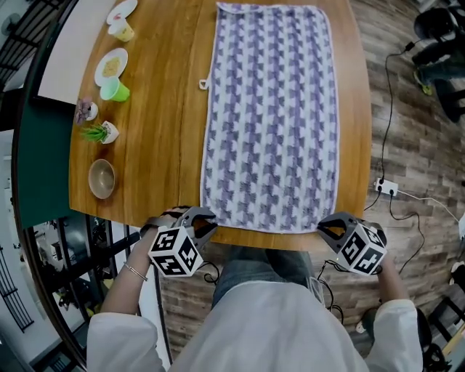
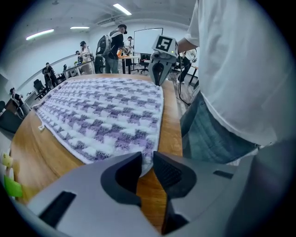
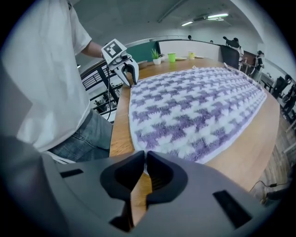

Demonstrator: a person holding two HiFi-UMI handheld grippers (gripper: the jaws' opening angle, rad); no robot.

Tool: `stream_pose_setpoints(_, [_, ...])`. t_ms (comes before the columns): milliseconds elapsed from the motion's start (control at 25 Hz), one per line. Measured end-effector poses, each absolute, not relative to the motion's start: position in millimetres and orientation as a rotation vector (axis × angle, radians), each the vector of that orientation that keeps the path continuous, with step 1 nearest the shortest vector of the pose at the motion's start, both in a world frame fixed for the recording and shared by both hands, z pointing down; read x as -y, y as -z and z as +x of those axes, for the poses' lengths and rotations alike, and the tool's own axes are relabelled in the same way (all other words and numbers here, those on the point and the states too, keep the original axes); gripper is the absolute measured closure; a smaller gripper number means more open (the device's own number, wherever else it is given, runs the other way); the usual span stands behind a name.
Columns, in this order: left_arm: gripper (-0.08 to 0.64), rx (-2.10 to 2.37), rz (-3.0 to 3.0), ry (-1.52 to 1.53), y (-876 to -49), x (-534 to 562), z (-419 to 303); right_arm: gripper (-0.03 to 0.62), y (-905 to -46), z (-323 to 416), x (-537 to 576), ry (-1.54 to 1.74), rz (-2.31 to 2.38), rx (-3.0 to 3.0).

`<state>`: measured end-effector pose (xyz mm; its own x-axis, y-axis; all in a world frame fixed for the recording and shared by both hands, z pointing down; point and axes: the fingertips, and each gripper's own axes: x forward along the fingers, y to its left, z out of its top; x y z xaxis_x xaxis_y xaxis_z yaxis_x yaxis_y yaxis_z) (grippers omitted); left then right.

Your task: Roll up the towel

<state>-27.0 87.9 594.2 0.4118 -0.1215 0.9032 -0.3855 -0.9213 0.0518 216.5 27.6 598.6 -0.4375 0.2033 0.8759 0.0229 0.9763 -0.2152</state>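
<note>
Head view: towel (image 1: 272, 116) near corners covered | left gripper (image 2: 147, 159) pinches one corner | right gripper (image 3: 144, 157) pinches other

Along the left side of the wooden table (image 1: 167, 145) stand 2 plates (image 1: 110, 65), a green cup (image 1: 115, 90), a small potted plant (image 1: 102, 132) and, nearest, a bowl (image 1: 102, 178). On the floor at the right lies a white power strip (image 1: 386, 187).

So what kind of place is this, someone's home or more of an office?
Most likely an open office or lab rather than a home: there is a whiteboard at the far wall, several people standing about in the background, and long ceiling strip lights overhead.
</note>
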Motion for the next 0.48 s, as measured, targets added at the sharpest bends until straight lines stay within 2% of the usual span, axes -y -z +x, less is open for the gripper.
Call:
stream_pose_setpoints(240, [0.482,0.372,2.428,-1.52,-593.6,-87.5,-25.7,0.572,-598.1,217.3,-25.8,-0.252,-0.17,2.007])
stream_pose_setpoints(480, [0.525,0.333,2.408,-1.485,-593.3,-85.5,-26.6,0.586,-598.0,216.5,-26.2,-0.27,-0.192,2.0])
